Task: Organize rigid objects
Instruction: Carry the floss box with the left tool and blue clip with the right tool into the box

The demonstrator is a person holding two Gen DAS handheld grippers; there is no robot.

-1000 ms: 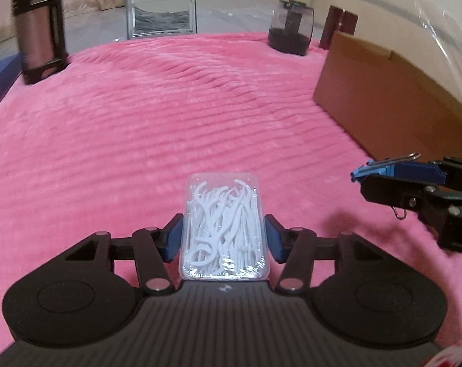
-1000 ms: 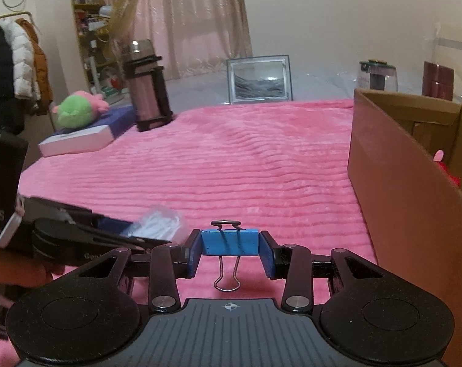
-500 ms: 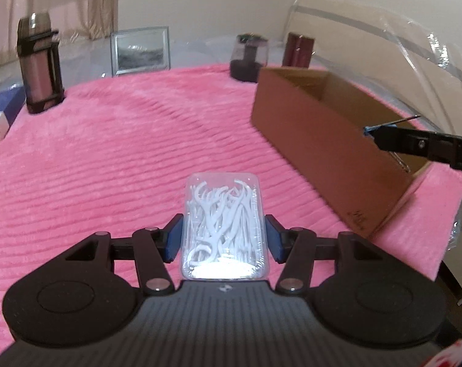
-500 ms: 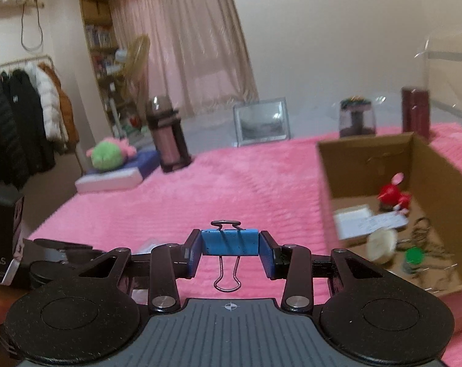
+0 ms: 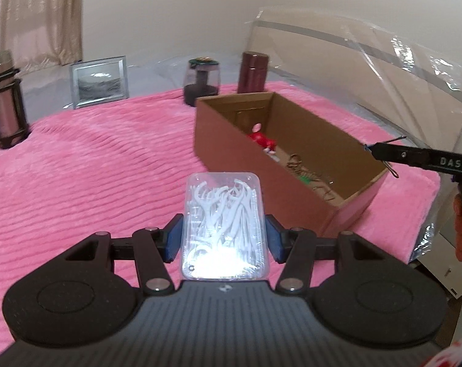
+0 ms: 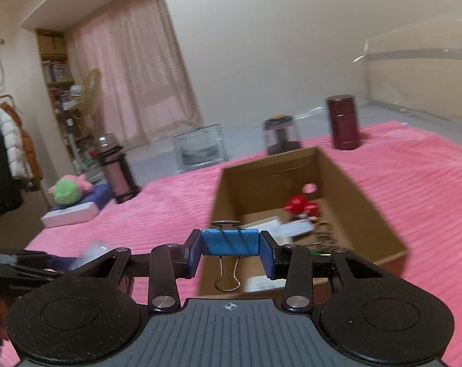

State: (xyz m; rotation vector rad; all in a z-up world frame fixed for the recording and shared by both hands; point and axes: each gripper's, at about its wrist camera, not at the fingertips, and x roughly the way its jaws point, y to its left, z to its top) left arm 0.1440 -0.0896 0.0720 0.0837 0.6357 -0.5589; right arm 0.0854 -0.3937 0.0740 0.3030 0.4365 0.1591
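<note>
My left gripper (image 5: 223,238) is shut on a clear plastic box of white floss picks (image 5: 223,223), held above the pink blanket, left of the open cardboard box (image 5: 231,128). My right gripper (image 6: 230,253) is shut on a blue binder clip (image 6: 230,241), held above the near end of the cardboard box (image 6: 380,214). In the left wrist view the right gripper (image 5: 371,148) reaches in from the right over the box's near corner. The box holds a red toy (image 6: 301,205), papers and several small items.
A pink blanket (image 5: 93,168) covers the bed. At its far edge stand a dark red canister (image 5: 252,72), a dark jar (image 5: 202,81), a picture frame (image 5: 99,81) and a flask (image 5: 5,98). A green plush toy (image 6: 67,191) lies at the far left.
Both grippers have risen and moved toward the cardboard box, each still holding its object. The inside of the box has come into view from above.
</note>
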